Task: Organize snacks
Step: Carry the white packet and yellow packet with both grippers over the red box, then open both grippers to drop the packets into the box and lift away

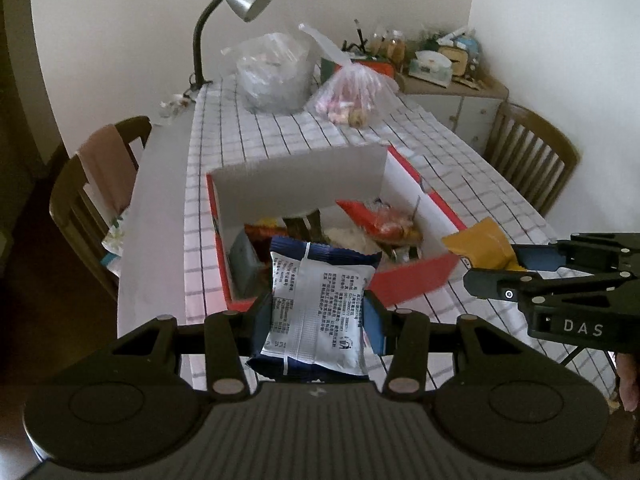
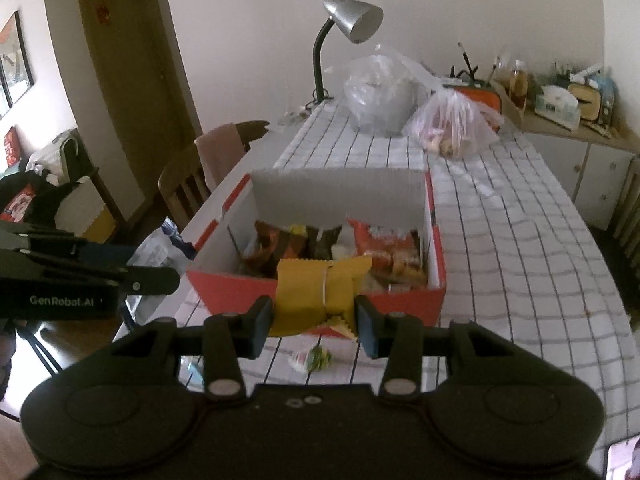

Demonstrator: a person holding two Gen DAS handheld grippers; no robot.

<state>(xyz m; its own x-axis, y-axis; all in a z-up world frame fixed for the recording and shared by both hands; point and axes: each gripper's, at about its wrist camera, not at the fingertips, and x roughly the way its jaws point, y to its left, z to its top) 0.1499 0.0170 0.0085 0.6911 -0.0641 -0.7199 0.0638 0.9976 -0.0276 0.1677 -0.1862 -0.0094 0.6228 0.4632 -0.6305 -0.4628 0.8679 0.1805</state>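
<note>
The left gripper (image 1: pixel 318 320) is clamping a blue-and-white snack packet (image 1: pixel 316 312) between its two fingers, printed back side facing the camera, and is holding it just in front of the near end of the red cardboard box (image 1: pixel 412 280). The right gripper (image 2: pixel 316 322) is pinching a yellow snack packet (image 2: pixel 316 292) between its pads, the packet hanging at the box's near wall, its zigzag-edged end pointing down toward the table. From the left wrist view, that same yellow packet (image 1: pixel 480 246) is sticking out past the right corner of the box, gripped from the side.

The box is sitting open on the white checked tablecloth (image 2: pixel 500 240), its white flap (image 2: pixel 340 196) standing upright at the far end, and it is holding a pile of snacks, among them a red-orange packet (image 2: pixel 384 244) and a dark brown one (image 2: pixel 276 248). A small wrapped candy (image 2: pixel 314 358) is lying on the cloth just below the right gripper.

Farther back, two clear plastic bags (image 2: pixel 452 124) are resting near the table's far end, beside a silver gooseneck desk lamp (image 2: pixel 352 20). Wooden chairs (image 1: pixel 100 200) are standing along the table's sides.
</note>
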